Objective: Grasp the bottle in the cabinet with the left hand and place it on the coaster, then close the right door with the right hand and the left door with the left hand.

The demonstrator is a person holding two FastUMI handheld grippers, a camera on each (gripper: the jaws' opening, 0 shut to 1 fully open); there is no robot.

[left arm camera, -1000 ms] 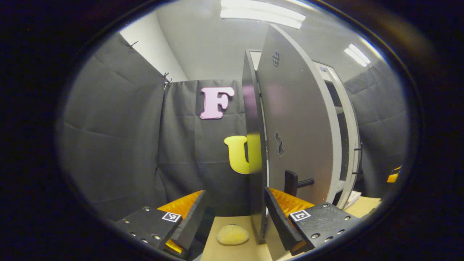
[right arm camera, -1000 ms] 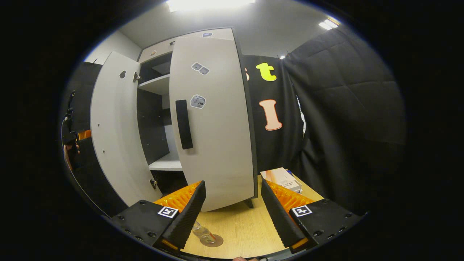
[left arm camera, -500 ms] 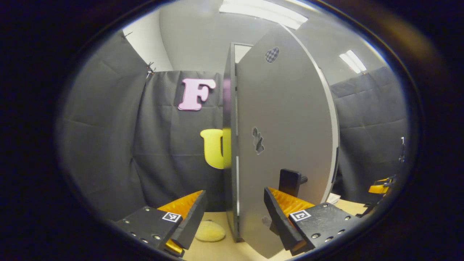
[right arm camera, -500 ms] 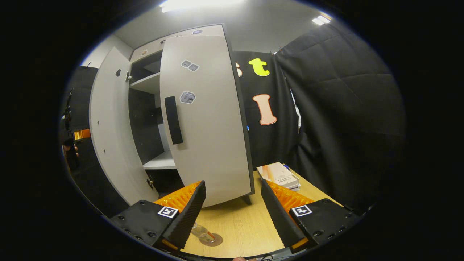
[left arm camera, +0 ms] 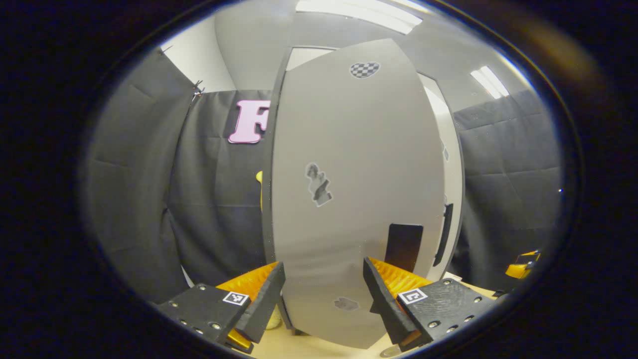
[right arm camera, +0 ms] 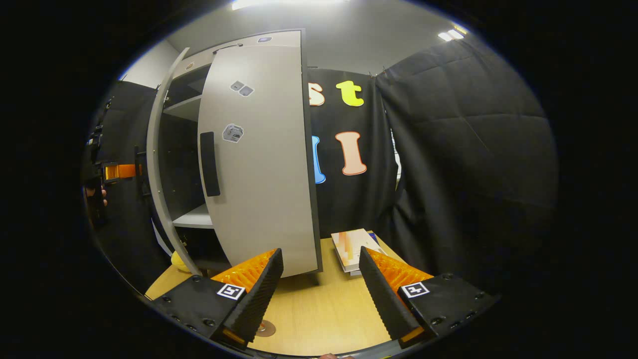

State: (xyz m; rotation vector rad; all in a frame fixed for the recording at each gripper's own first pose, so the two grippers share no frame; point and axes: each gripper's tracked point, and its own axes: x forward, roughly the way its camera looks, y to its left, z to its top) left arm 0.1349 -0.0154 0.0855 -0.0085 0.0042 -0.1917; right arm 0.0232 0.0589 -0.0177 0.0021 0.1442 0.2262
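The cabinet's left door [left arm camera: 349, 199] stands close in front of my left gripper [left arm camera: 324, 264], which is open with nothing held. The door's dark handle [left arm camera: 403, 247] sits just above my right-hand finger [left arm camera: 384, 299]. In the right gripper view this left door [right arm camera: 159, 164] shows edge-on, partly swung in, with the left gripper [right arm camera: 117, 171] behind it. The right door [right arm camera: 254, 159] with its dark handle [right arm camera: 210, 162] is nearly shut. My right gripper [right arm camera: 320, 252] hangs open over the table, apart from the door. The brown coaster [right arm camera: 266, 327] peeks out beside my left-hand finger; the bottle is hidden.
A stack of books [right arm camera: 354, 244] lies on the wooden table [right arm camera: 319, 309] right of the cabinet. A yellow soft object [right arm camera: 179, 262] sits by the cabinet's left foot. Black cloth walls close the booth on all sides. The right gripper [left arm camera: 521, 257] shows far right in the left gripper view.
The left door has swung from edge-on to broad in the left gripper view, moving towards shut. The right gripper view has shifted, and the bottle by the coaster has dropped from sight.
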